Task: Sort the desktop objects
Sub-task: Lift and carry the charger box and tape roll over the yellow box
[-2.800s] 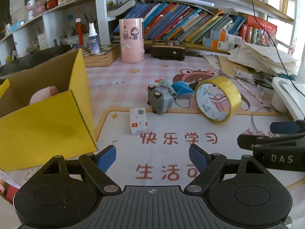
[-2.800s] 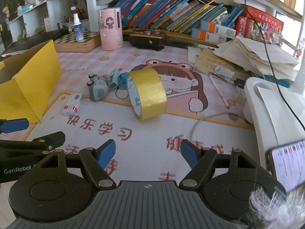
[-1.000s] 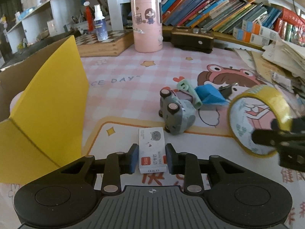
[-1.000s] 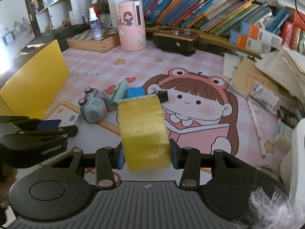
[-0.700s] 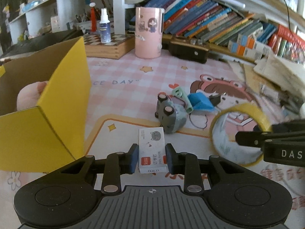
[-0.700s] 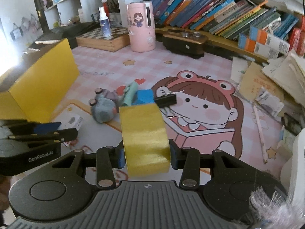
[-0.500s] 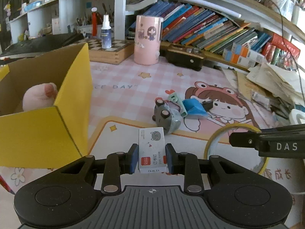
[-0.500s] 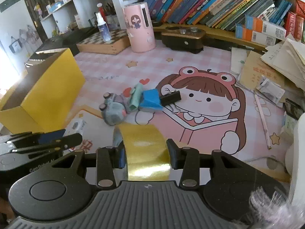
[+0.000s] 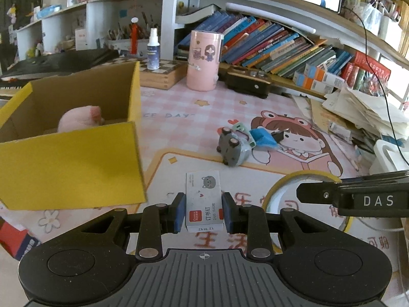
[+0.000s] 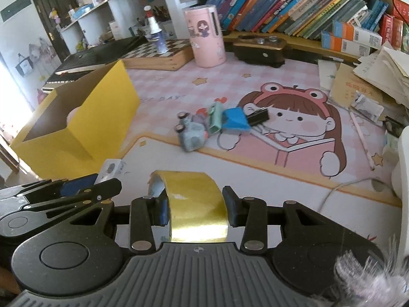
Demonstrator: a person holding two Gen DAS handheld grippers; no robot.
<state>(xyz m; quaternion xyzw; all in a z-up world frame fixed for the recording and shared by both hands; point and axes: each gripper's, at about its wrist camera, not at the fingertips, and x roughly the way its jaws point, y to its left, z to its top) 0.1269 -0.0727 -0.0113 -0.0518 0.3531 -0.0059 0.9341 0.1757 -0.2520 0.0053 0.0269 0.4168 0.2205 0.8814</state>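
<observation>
My left gripper point(image 9: 203, 211) is shut on a small white staple box point(image 9: 203, 199) and holds it above the mat, right of the open yellow cardboard box point(image 9: 69, 158). A pink plush point(image 9: 79, 117) lies inside that box. My right gripper point(image 10: 196, 208) is shut on a roll of yellow tape point(image 10: 196, 204), held above the mat. The tape roll also shows in the left wrist view point(image 9: 283, 189), to the right of the staple box. In the right wrist view the left gripper point(image 10: 64, 192) is at the lower left, with the yellow box point(image 10: 84, 125) behind it.
On the pink mat point(image 10: 281, 153) lie a grey toy car point(image 10: 190, 134), a green item point(image 10: 214, 117), a blue item point(image 10: 235, 121) and a black binder clip point(image 10: 258, 117). A pink cylinder point(image 10: 205, 43), a chessboard box point(image 10: 158, 53), books and a paper stack point(image 9: 365, 112) line the back and right.
Both grippers closed on their objects and lifted them off the mat. They have since drawn back and risen, with the yellow box now showing its open top.
</observation>
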